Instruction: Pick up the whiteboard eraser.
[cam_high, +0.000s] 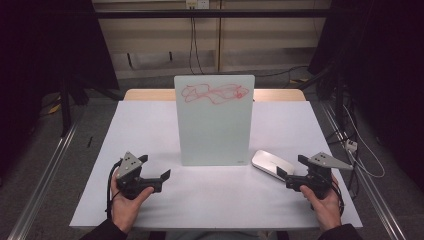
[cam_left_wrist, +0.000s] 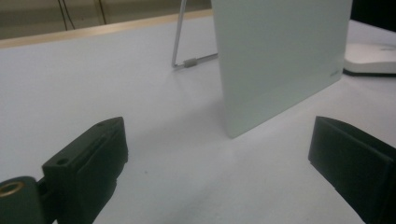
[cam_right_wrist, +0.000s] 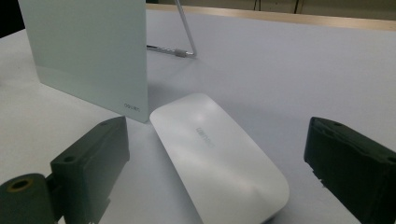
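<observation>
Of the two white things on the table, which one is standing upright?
The whiteboard with red scribbles near its top stands upright, propped on a wire stand behind it. The white eraser lies flat beside its lower right corner, near the right gripper.

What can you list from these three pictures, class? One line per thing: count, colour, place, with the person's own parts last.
Upright frosted glass writing board: one, pale green-white, table centre, red scribble near its top.
Bent metal wire stand: one, silver, behind the board, propping it.
Smooth oval white eraser: one, white, lying flat beside the board's lower right corner.
White rectangular table: one, white top, wooden far edge.
Left gripper: one, black, near left of table, fingers open.
Right gripper: one, black, near right, fingers open, next to the eraser.
Hands: two, left hand and right hand, each holding a gripper.
</observation>
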